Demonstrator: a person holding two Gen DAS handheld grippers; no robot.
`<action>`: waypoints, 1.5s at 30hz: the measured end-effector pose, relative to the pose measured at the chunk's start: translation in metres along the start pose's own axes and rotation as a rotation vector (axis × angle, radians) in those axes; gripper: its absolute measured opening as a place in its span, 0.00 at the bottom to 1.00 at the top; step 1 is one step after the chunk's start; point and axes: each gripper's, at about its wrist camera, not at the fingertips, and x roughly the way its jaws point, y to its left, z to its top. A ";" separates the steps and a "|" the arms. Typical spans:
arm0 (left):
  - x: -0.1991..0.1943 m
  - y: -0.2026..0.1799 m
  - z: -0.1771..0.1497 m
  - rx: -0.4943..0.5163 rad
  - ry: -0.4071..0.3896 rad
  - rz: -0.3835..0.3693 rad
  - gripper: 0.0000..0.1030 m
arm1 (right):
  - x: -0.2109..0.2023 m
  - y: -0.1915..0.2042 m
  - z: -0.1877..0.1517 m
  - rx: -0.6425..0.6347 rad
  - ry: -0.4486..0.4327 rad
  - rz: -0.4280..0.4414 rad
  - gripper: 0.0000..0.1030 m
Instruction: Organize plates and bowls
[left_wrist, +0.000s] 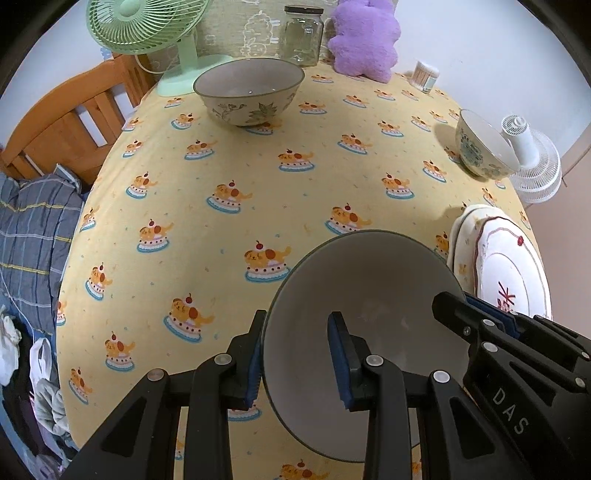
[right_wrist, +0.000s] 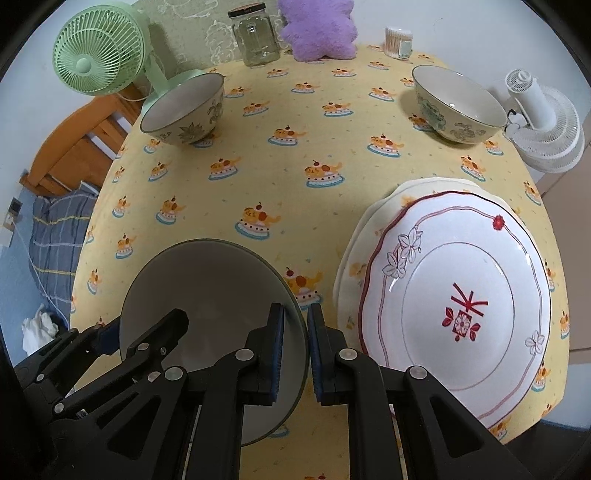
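A grey bowl (left_wrist: 365, 280) sits near the front of the table, also in the right wrist view (right_wrist: 207, 280). My left gripper (left_wrist: 297, 354) straddles its left rim, one finger outside and one inside. My right gripper (right_wrist: 295, 350) is closed on its right rim. A floral bowl (left_wrist: 249, 92) stands at the far left (right_wrist: 184, 110). Another floral bowl (left_wrist: 484, 144) stands at the far right (right_wrist: 458, 103). A white plate with red trim (right_wrist: 458, 295) lies on a cream plate (right_wrist: 373, 218) at the right (left_wrist: 509, 266).
A green fan (right_wrist: 99, 55), a glass jar (right_wrist: 256, 35), a purple plush (right_wrist: 317, 29) and a cotton swab box (right_wrist: 399, 42) stand along the back. A white fan (right_wrist: 546, 125) lies at the right edge. A wooden bed frame (left_wrist: 70, 122) is at the left.
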 end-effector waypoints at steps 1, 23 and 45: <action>0.000 0.000 0.000 -0.007 0.000 -0.001 0.32 | 0.001 0.000 0.001 -0.004 -0.001 0.002 0.16; -0.011 0.039 -0.004 -0.048 0.012 -0.004 0.86 | -0.005 0.003 -0.007 0.032 -0.012 -0.074 0.55; -0.052 0.043 0.030 0.031 -0.153 -0.014 0.95 | -0.058 0.033 0.015 0.060 -0.201 -0.085 0.72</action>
